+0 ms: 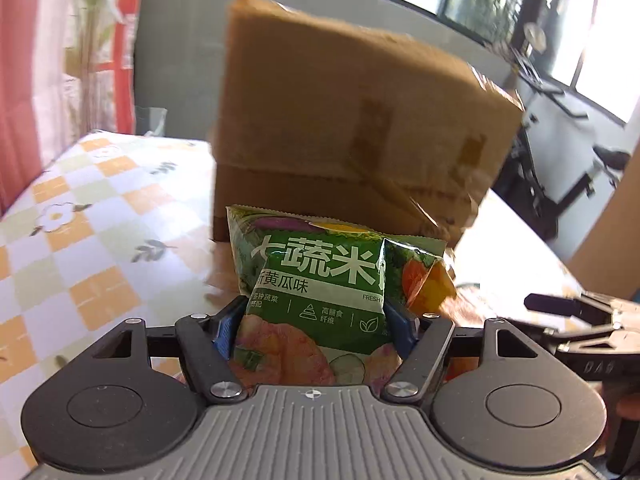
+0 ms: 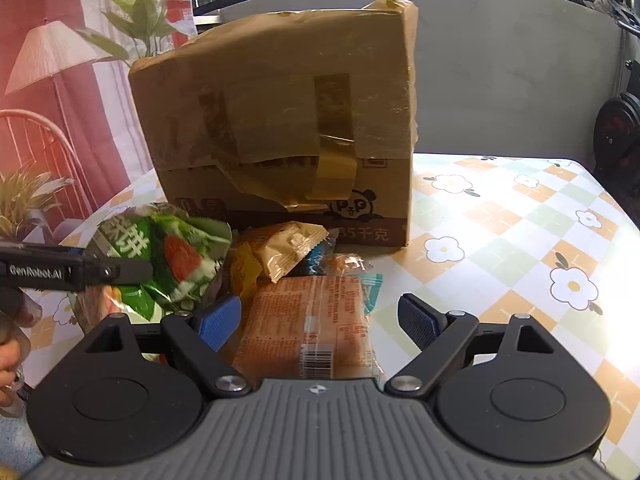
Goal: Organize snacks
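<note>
The green foil snack packet with white Chinese letters and vegetable pictures (image 1: pixel 320 300) is clenched between the blue pads of the left hand-held gripper (image 1: pixel 316 320), which grasps it at the lower half and holds it above the counter with the checked orange, green and white flower cloth (image 2: pixel 520 220), in front of the tall brown cardboard box patched with clear tape (image 2: pixel 280 120). In the right wrist view the same packet appears at the left, raised beside the pile. I judge that the step in hand is to carry this packet to its place; to do it well, the grip should be firm but not crushing, because the foil is thin and puffed with air and may slip or burst, and the packet should pass clear of the box edge. The right hand-held gripper (image 2: pixel 320 320) is released, its jaws wide apart, hovering over the flat orange wrapped snack with a barcode (image 2: pixel 312 328), which lies on the counter. Behind it lie a small beige and orange wrapped biscuit (image 2: pixel 288 248) and a snack with teal wrapper ends (image 2: pixel 344 264). So I count one green packet, about three more snacks in the pile (some may be hidden), one box and two grippers.
</note>
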